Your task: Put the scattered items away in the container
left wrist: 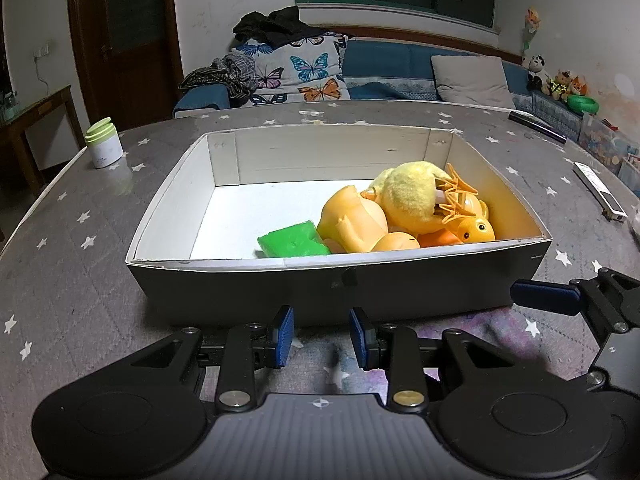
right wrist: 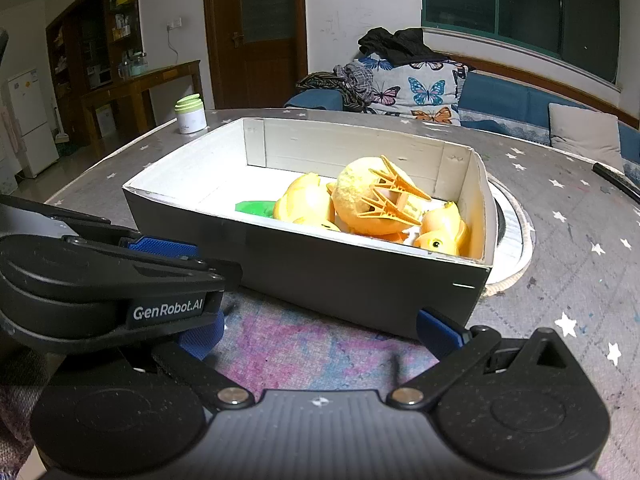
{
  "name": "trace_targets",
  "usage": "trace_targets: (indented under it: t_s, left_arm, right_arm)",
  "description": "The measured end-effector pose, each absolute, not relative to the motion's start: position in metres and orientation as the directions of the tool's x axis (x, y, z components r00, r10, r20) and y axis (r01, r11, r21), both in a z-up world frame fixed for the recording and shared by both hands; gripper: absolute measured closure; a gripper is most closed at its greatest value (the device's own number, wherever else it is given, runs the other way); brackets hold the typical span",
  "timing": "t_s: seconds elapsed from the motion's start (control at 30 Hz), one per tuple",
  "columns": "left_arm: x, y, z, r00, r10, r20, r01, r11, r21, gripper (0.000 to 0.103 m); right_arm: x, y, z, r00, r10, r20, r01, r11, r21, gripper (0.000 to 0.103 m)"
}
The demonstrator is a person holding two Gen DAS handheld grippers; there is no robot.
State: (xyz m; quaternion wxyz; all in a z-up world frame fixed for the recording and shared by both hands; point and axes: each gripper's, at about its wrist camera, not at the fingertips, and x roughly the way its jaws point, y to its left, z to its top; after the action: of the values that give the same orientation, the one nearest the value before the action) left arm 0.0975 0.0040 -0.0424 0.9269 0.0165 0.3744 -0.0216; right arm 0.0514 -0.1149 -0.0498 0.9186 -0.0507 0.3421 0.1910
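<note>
On the star-print grey tablecloth (left wrist: 72,280) we've got the box (left wrist: 336,292) dead ahead: dark outer walls, white inside, rectangular, open top. All visible toys sit in its right half: fuzzy yellow plush (left wrist: 412,196) on top, an orange spiky plastic clip (left wrist: 460,196) lying against it, smooth orange rubber ducks (left wrist: 356,220) under and beside, a glossy green block (left wrist: 294,240) at the near wall, towards the middle. Left half of the box floor is bare white.

Our left gripper (left wrist: 321,338) sits just short of the near wall, blue ribbed pads parted with nothing between them. Our right gripper (right wrist: 318,334) is also in front of the box, jaws spread wide and empty over a pink-purple patch of the cloth. The left gripper's body overlaps the right view's lower left and hides part of the right gripper's left finger, so the two units are close together.

Around the box: a white jar with a pale green lid (left wrist: 103,144) at the far left of the table, well apart from it; a dark slim stick-like thing (left wrist: 538,125) far right; a white flat device (left wrist: 598,192) near the right edge. In the right view a round woven mat (right wrist: 516,232) pokes out from under the box's right side. Behind the table, a blue sofa (left wrist: 400,68) with a butterfly-print quilt (left wrist: 300,72) and dark clothes piled on it.
</note>
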Motion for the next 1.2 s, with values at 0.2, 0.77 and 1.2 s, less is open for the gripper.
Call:
trace_targets:
  t_s: [0.2,0.77,1.2]
  left_arm:
    - [0.0977,0.0025,-0.0425,0.717,-0.03,-0.697,0.058,0.998,0.017,0.07]
    - [0.1002,0.0002,-0.0432,0.71,-0.03,-0.704,0.065,0.998,0.023,0.07]
    - [0.1049,0.0027,-0.0461,0.702,-0.038,-0.711,0.063,0.998,0.008,0.07]
  right_arm:
    - [0.0517,-0.1147,-0.05,0.692,0.318,-0.648,-0.387,0.921,0.038,0.0]
    - [0.0539,-0.1153,-0.0507,0.691,0.317,-0.65,-0.384,0.923,0.042,0.0]
    - [0.0571,-0.1132,-0.0522,0.683,0.317,-0.658,-0.385,0.922,0.045,0.0]
